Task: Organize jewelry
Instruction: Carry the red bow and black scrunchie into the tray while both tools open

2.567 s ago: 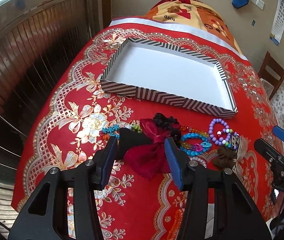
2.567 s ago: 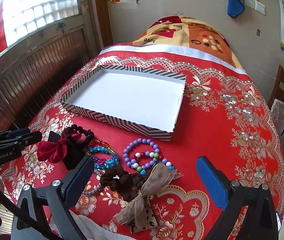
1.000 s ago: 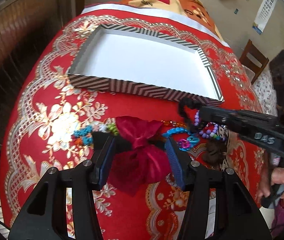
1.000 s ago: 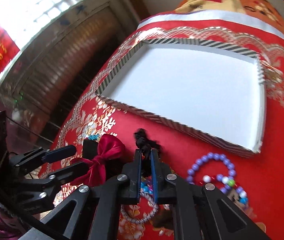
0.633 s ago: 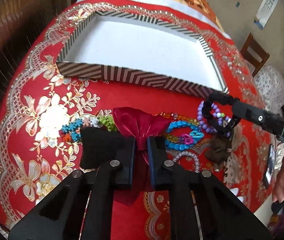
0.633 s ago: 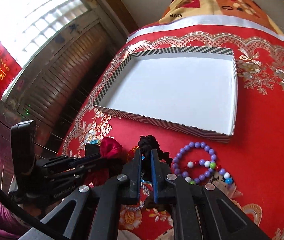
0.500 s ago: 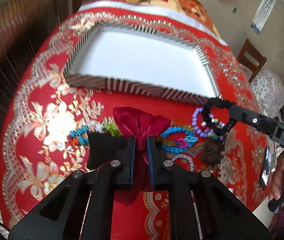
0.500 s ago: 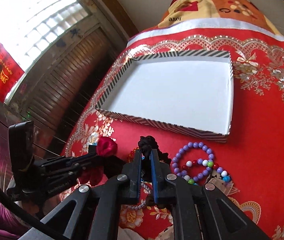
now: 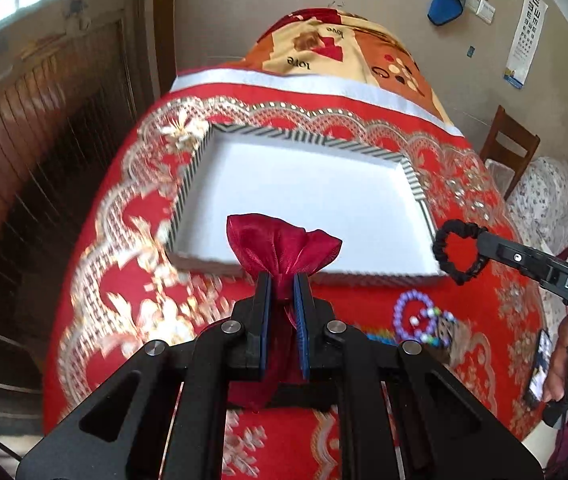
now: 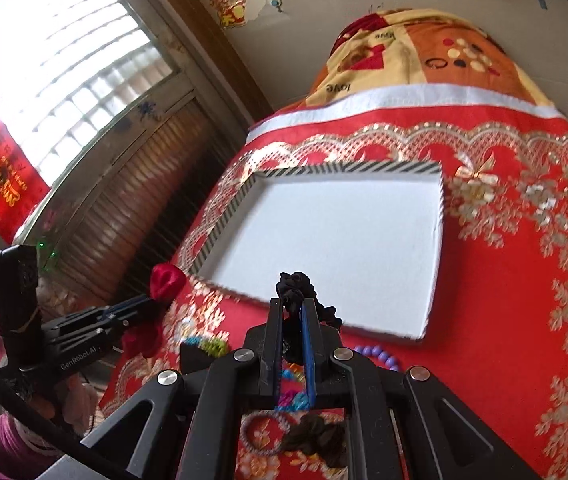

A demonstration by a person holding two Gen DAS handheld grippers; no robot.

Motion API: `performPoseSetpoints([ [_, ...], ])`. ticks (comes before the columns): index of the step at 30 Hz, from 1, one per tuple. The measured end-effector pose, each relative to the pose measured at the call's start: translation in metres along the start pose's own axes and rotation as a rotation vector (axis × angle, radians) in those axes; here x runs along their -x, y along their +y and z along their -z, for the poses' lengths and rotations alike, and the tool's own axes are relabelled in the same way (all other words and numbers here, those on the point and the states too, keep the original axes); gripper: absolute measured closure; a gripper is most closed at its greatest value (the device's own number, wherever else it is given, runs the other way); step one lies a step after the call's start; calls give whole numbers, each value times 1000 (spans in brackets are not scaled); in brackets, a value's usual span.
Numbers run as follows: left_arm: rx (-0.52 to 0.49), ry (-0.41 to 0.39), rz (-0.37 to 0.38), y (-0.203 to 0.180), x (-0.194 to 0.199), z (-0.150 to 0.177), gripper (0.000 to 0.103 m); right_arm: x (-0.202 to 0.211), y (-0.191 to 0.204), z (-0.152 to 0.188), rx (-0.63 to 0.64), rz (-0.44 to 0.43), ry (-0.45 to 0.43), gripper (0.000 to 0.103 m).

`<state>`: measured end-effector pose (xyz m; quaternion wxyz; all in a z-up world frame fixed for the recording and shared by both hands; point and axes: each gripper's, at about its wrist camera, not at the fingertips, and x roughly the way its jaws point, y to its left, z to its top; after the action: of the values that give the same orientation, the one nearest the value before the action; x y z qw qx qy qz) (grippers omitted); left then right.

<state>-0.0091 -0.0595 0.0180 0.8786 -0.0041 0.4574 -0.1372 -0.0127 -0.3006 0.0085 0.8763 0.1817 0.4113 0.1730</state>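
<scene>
A: Where are we at? The striped tray [image 9: 412,176] on the red tablecloth [image 9: 124,240] looks bare.

B: Carry step. Left gripper [image 9: 283,280] pinches the red bow [image 9: 284,248] at the tray's near edge; right gripper [image 10: 293,308] clamps the black scrunchie [image 10: 296,286]. Next, I'd guess: move over the tray, release.

a home bedroom: blanket-covered bed [image 9: 348,60], wooden chair [image 9: 508,140], window [image 10: 64,72].

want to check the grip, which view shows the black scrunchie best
The left wrist view: the black scrunchie hangs as a whole loop from the right gripper. The right wrist view shows only a bunched bit poking out between its shut fingers.
</scene>
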Motion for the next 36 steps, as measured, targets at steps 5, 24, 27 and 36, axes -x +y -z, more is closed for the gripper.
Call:
performPoseSetpoints([
  [5, -20, -5, -27, 8, -18, -25, 93, -10, -13, -13, -19, 45, -5, 95],
  [24, -37, 76, -45, 29, -105, -68, 93, -56, -51, -29, -95, 195, 64, 95],
  [27, -37, 81, -53, 30, -114, -69, 93, -64, -52, -27, -102, 195, 78, 95],
  [36, -20, 126, -84, 39, -143, -65, 93, -107, -46, -19, -91, 188, 152, 95],
])
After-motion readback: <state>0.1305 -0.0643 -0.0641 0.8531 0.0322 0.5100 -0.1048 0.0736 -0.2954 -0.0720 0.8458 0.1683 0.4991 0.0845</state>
